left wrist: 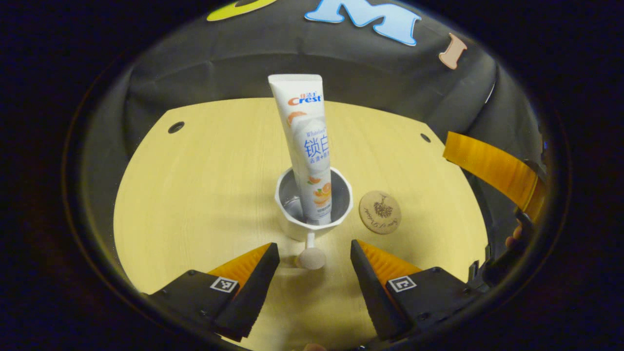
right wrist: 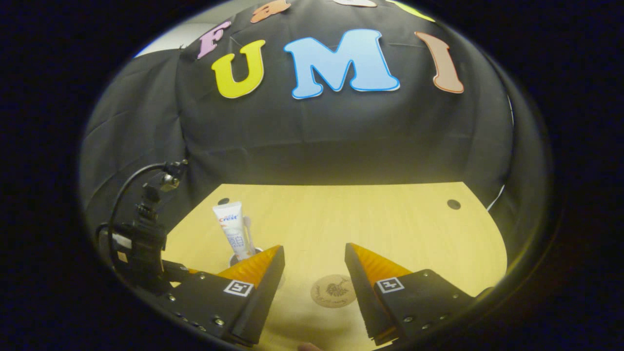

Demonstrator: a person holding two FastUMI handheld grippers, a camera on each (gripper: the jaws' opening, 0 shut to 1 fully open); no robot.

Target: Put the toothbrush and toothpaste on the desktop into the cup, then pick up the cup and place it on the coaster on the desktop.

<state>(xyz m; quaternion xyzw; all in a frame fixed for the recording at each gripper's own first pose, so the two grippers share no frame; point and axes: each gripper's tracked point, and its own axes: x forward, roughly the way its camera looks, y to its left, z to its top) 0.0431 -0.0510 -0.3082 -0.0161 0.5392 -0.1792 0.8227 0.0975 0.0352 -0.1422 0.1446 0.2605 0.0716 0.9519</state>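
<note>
The pale yellow wood-grain desktop [left wrist: 204, 195] carries everything, and the white faceted cup [left wrist: 313, 202] near its middle serves as the landmark. In the left gripper view the left gripper [left wrist: 315, 253] sits low just in front of the cup, its two fingers spread wide apart and holding nothing; the cup's thin handle with a round knob [left wrist: 311, 257] points toward the gap between them. At the edge of the picture to the right of the cup, a finger of the right gripper [left wrist: 492, 165] juts in. In the right gripper view the right gripper [right wrist: 315, 254] hangs above the desktop, also spread wide and empty, with the cup [right wrist: 243, 256] ahead and to its left, partly hidden by one finger.

The tall white toothpaste tube [left wrist: 306, 146] stands in the cup, leaning slightly. A slim pale toothbrush [right wrist: 247, 234] stands in the cup just behind the tube. The round tan coaster with a dark plant print [left wrist: 380, 212] lies flat just right of the cup, not touching it.
</note>
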